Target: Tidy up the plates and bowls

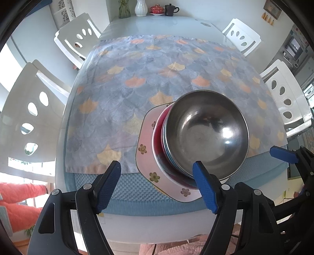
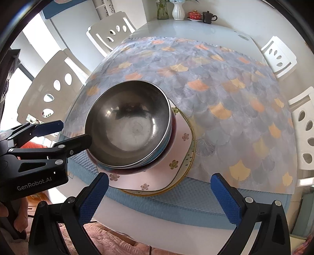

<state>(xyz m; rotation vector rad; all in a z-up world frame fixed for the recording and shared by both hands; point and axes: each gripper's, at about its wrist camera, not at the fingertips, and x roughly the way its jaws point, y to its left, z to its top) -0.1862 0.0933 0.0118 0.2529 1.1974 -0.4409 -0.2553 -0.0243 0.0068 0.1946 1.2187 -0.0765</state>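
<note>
A steel bowl [image 1: 208, 135] sits on top of a stack: a blue bowl and a red bowl [image 1: 158, 135] under it, on a pink flowered plate [image 1: 146, 149] near the table's front edge. In the right wrist view the steel bowl [image 2: 129, 125] and pink plate [image 2: 182, 149] rest on a yellow-rimmed plate [image 2: 191, 155]. My left gripper [image 1: 157, 176] is open, its right finger [image 1: 204, 186] close to the steel bowl's near rim; it also shows in the right wrist view [image 2: 66, 131]. My right gripper [image 2: 161, 193] is open and empty, in front of the stack.
A patterned cloth [image 1: 157, 70] covers the glass table over a blue mat [image 1: 137, 196]. White chairs [image 1: 78, 37] stand around it. A vase [image 1: 141, 7], a red lidded cup [image 1: 157, 8] and a dark mug [image 1: 170, 9] stand at the far end.
</note>
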